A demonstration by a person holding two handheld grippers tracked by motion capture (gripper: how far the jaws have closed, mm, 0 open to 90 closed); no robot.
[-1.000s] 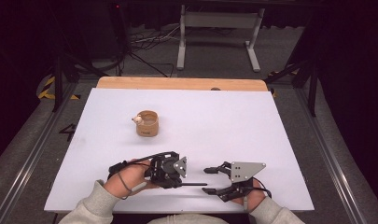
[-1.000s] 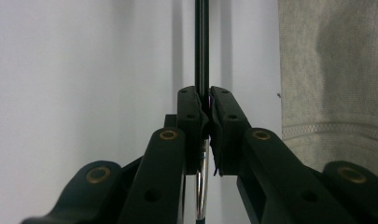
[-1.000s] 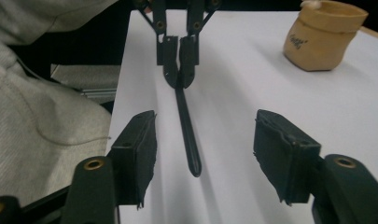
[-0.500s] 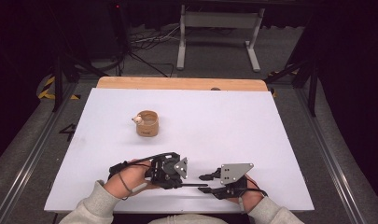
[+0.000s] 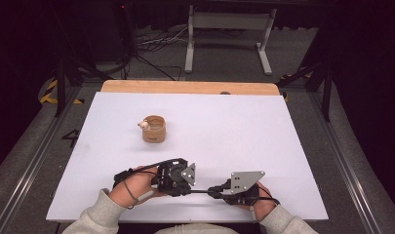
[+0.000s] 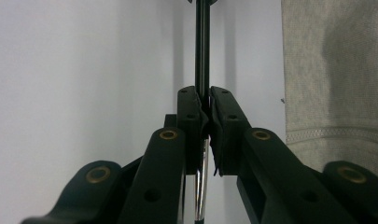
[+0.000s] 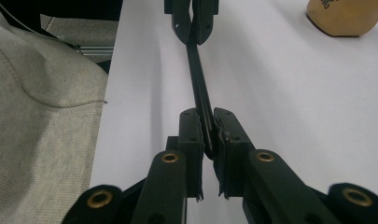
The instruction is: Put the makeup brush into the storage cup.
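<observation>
A thin black rod [image 5: 201,191] with a shiny metal end [image 6: 201,186] lies level just above the white table top [image 5: 234,126], near its front edge. My left gripper [image 5: 192,190] is shut on one end of it, jaws pointing right; in the left gripper view the pads [image 6: 191,116] pinch the rod [image 6: 202,46]. My right gripper [image 5: 213,191] points left and has just been closing; its pads [image 7: 191,135] now press on the rod's [image 7: 196,70] other end. The left gripper [image 7: 192,32] faces it farther along the rod.
A tan cup [image 5: 153,129] with a small pale thing on its rim [image 5: 143,125] stands left of the middle of the table; it also appears as the cup [image 7: 345,16] in the right gripper view. Grey sleeves [image 6: 331,70] [image 7: 37,116] sit at the near edge.
The right gripper's jaws, wide apart a second ago, have closed on the rod's free end. Both hands have stayed where they were, and the left grip is unchanged.
</observation>
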